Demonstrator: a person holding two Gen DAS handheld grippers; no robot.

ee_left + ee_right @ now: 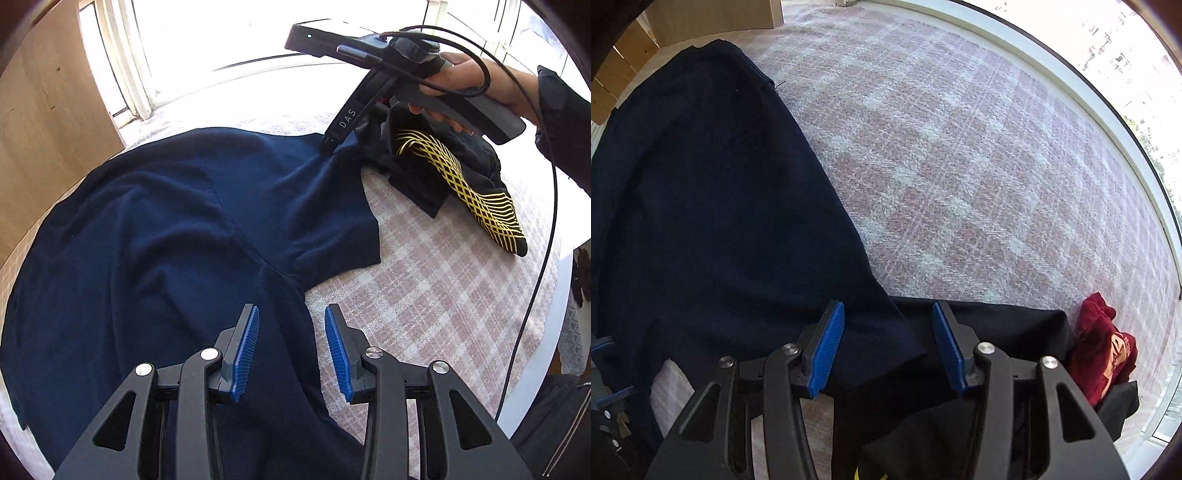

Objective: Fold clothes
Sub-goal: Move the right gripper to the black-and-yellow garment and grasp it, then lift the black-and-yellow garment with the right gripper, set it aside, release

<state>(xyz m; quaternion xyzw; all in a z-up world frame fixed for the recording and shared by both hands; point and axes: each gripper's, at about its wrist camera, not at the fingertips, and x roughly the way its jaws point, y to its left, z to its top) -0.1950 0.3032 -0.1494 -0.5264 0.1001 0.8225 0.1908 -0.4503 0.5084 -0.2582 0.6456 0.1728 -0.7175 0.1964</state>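
A navy T-shirt (pixel 155 229) lies spread on a pink plaid cover (pixel 424 266), one short sleeve (pixel 332 221) pointing right. My left gripper (pixel 291 310) is open just above the shirt's side below the armpit, with cloth under the gap and the pads clear of it. A hand (pixel 476 81) holds my right gripper (pixel 328 146), whose tips are down at the shirt's shoulder. In the right wrist view my right gripper (pixel 886 306) stands open over the navy shirt's (pixel 701 203) edge, where that edge overlaps a black garment (pixel 1004 328).
A black garment with a yellow lattice print (pixel 461 177) lies crumpled right of the shirt. A maroon garment (pixel 1100 350) sits by the cover's edge. A wooden panel (pixel 48 110) stands at left, a window frame (pixel 125 74) behind. A black cable (pixel 546 221) hangs at right.
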